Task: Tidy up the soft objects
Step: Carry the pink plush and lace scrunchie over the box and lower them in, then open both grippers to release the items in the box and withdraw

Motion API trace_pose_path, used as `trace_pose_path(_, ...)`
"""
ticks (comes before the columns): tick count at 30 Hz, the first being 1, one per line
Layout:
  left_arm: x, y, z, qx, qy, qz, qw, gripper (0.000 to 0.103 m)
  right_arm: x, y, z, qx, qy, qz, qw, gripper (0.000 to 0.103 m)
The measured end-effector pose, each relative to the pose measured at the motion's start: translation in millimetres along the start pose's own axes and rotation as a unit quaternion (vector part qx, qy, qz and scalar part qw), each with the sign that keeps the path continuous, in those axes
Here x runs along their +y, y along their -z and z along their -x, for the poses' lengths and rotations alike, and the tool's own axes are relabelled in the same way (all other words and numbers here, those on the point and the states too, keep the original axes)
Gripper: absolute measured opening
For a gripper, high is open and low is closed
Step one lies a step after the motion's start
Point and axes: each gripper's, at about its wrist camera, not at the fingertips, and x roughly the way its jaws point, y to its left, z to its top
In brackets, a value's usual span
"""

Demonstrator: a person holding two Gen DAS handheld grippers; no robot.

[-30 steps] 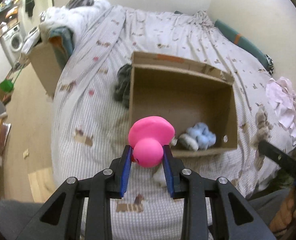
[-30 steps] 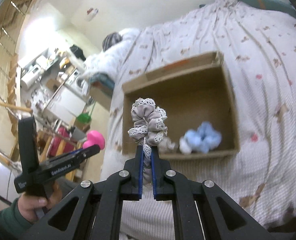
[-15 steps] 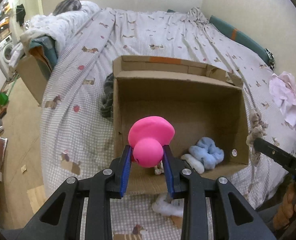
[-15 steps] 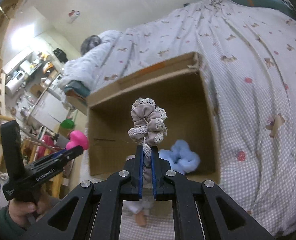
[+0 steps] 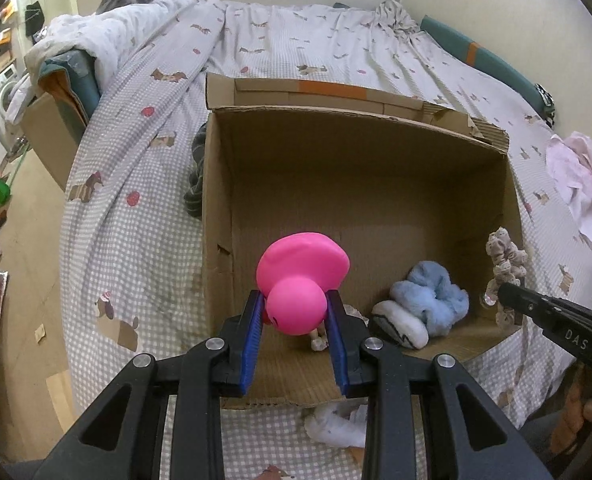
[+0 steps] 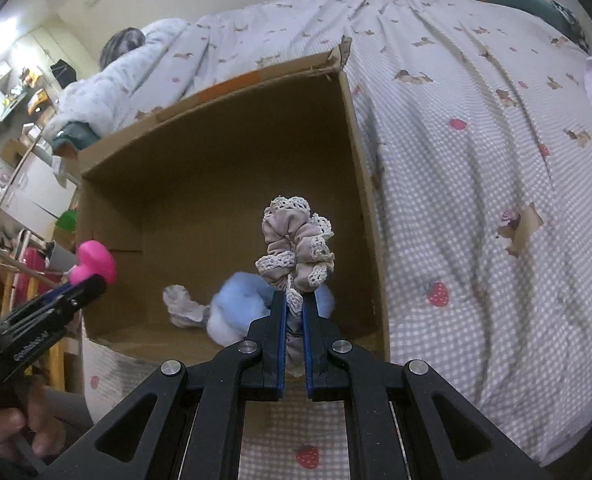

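My left gripper [image 5: 295,307] is shut on a pink soft toy [image 5: 302,274] and holds it over the near left part of an open cardboard box [image 5: 216,216] on the bed. My right gripper [image 6: 295,300] is shut on a grey lace-trimmed scrunchie [image 6: 298,252] above the box's near right part; it also shows in the left wrist view [image 5: 506,258]. Inside the box lie a light blue fluffy scrunchie [image 5: 432,296] and a white sock [image 5: 400,322]. The pink toy also shows in the right wrist view [image 6: 94,266].
The box [image 6: 360,168] stands on a checked bedspread [image 5: 136,168]. A white soft item [image 5: 338,426] lies on the bed before the box's near wall. A dark cloth [image 5: 196,178] lies left of the box. A pink cloth [image 5: 576,184] lies at the right. The floor is at the left.
Both grippers have moved forward toward the box with their objects still held. The box now looks larger and both objects hang over its near part.
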Motion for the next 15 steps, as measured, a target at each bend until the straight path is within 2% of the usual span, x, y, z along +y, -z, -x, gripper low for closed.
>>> trace_pose_path(15,-1,-1,-10,0.013,-0.007,-0.001,0.9999,0.028,3,-2,-15,0.017,0.032,0.0,0.999,0.009)
